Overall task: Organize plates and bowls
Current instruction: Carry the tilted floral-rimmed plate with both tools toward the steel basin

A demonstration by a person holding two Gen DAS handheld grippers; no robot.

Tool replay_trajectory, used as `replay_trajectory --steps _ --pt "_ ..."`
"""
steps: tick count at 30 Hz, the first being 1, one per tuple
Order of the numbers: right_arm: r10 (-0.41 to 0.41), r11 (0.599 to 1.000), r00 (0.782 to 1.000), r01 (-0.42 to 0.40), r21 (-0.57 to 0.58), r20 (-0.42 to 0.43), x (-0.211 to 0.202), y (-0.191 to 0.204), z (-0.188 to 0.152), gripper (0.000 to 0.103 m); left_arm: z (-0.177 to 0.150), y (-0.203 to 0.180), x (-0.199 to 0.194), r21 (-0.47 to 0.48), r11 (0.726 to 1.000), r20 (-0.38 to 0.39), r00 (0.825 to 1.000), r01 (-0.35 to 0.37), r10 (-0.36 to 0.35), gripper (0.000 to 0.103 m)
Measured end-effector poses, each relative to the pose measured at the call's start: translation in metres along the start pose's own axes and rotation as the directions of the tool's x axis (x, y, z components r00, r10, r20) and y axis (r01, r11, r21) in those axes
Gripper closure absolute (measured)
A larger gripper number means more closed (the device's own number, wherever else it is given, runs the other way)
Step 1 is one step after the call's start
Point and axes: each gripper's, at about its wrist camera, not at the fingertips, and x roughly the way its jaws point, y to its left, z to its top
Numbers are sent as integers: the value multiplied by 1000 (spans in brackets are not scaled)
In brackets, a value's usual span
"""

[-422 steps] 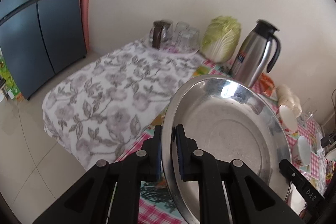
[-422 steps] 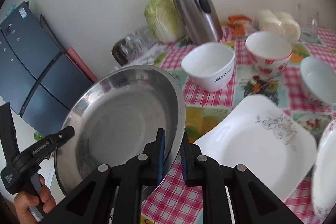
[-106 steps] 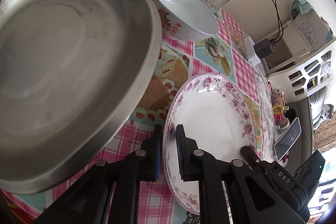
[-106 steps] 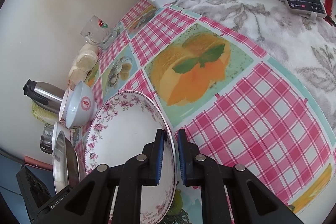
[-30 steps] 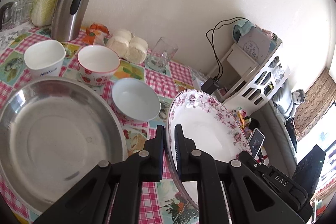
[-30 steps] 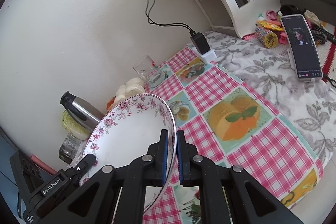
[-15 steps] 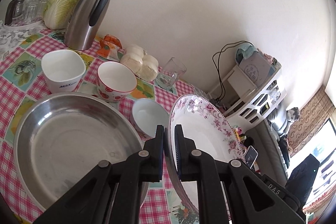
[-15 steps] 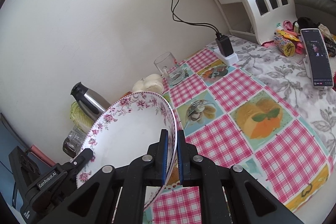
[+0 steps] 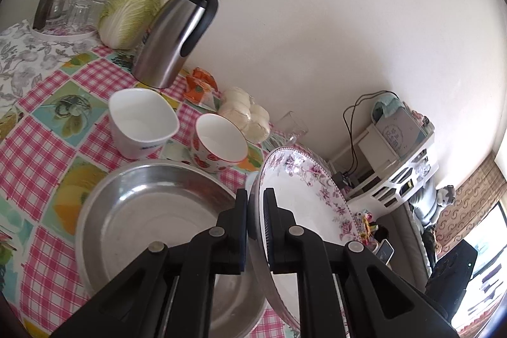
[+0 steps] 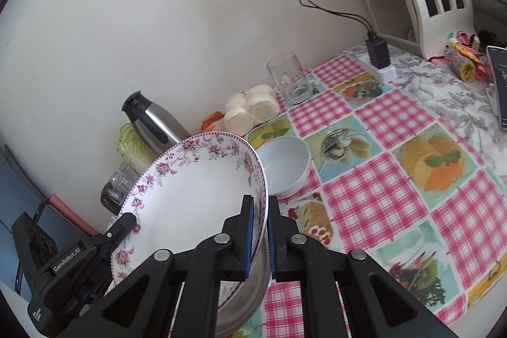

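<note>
Above the desk's near edge, the left gripper (image 9: 252, 227) and right gripper (image 10: 259, 230) were each clamped on opposite rims of the floral plate (image 10: 196, 189), which hung tilted over the steel basin (image 9: 152, 230). Setting it down well would likely mean levelling both grips together and lowering it centred inside the basin before letting go. The plate was white and glossy, with a pink rose border.
</note>
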Motion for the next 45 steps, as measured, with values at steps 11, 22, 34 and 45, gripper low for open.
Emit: replay_trajectory --steps 11,22,34,45 --pt "30 999 996 -34 -42 -86 32 40 -21 94 16 46 -21 -54 997 36 998 -48 50 93" --pt "21 999 986 -27 -34 -164 62 46 -35 94 11 76 -8 -77 988 -33 990 -137 135 93" --pt "-41 999 964 37 -19 -262 94 27 -51 94 -3 93 16 -72 973 -129 970 -218 208 93" --pt "-79 997 953 74 -28 -294 107 19 -56 94 -11 102 30 -70 961 -185 950 -268 251 93"
